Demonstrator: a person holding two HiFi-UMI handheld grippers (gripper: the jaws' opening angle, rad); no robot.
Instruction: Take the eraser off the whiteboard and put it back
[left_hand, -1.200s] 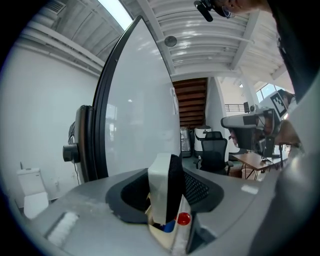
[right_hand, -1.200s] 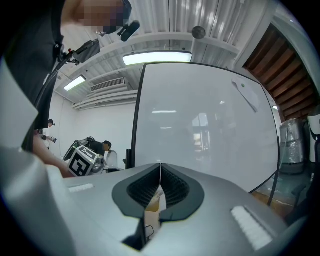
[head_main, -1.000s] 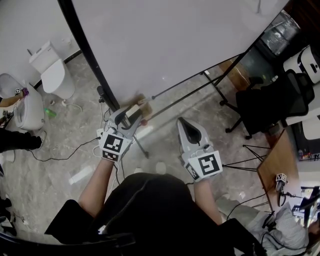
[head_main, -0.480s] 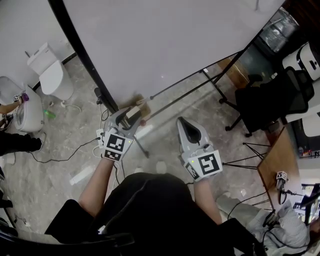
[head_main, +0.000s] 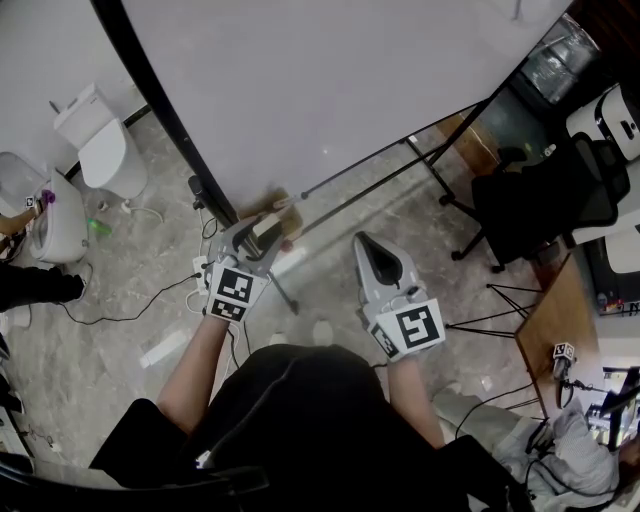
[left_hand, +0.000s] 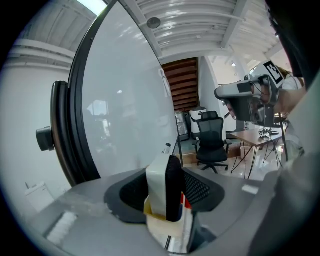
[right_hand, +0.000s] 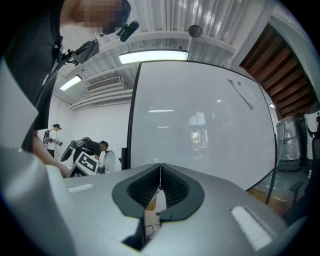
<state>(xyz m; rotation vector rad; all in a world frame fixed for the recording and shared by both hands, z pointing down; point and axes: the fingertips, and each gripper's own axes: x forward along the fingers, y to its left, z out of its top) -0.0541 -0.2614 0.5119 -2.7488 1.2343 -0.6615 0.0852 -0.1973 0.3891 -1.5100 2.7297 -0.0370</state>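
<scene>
The eraser (head_main: 266, 229), white-backed with black felt, stands upright between the jaws of my left gripper (head_main: 268, 218) at the lower edge of the whiteboard (head_main: 330, 80). In the left gripper view the eraser (left_hand: 162, 185) has its bottom end in a tan holder (left_hand: 159, 231), and the pads of my left gripper (left_hand: 167, 176) press on both its sides. A marker tip (left_hand: 165, 148) pokes up behind it. My right gripper (head_main: 366, 245) hangs level to the right, clear of the board. It is shut and empty, as the right gripper view (right_hand: 160, 169) shows.
The board's black stand legs (head_main: 400, 168) run across the marble floor. A black office chair (head_main: 545, 205) and a wooden table (head_main: 555, 325) are at the right. A white appliance (head_main: 105, 145) and cables (head_main: 130, 312) lie at the left. People stand far off (right_hand: 90, 147).
My left gripper has sunk a little with the eraser, toward the tan holder. The right gripper has stayed where it was.
</scene>
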